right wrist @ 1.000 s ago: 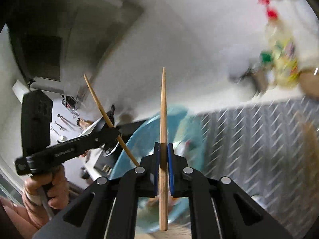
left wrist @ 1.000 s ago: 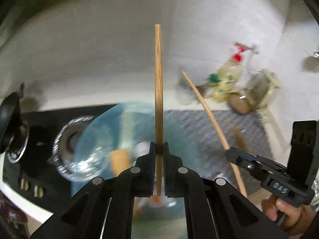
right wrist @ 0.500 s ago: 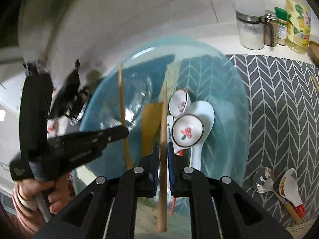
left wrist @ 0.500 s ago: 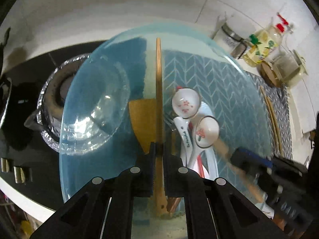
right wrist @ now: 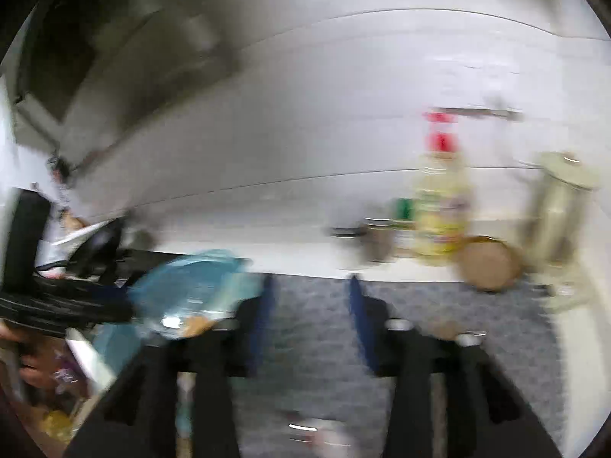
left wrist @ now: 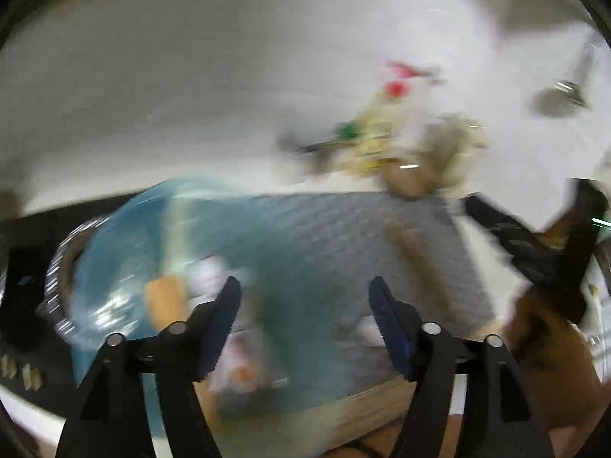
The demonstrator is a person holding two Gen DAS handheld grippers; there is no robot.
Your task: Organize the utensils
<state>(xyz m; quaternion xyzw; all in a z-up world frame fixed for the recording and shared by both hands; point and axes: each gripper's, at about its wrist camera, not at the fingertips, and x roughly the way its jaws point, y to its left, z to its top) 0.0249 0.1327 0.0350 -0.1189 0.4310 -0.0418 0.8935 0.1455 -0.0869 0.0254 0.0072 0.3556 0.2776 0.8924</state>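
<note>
Both views are heavily blurred. The left gripper [left wrist: 303, 290] has its jaws spread and opening, with nothing between them. Below them sits the blue glass bowl [left wrist: 126, 236], where a wooden spatula [left wrist: 164, 301] and pale spoons [left wrist: 208, 271] show only as smears; only the left wrist view shows this inside. To the right of the bowl lies the grey patterned mat [left wrist: 343, 225]. The right gripper [right wrist: 309, 301] is likewise released, jaws opening and empty, over the mat; here the bowl is just a rim at the left. Only the right wrist view gives the oil bottle [right wrist: 441, 210] and jars behind the mat with any shape.
</note>
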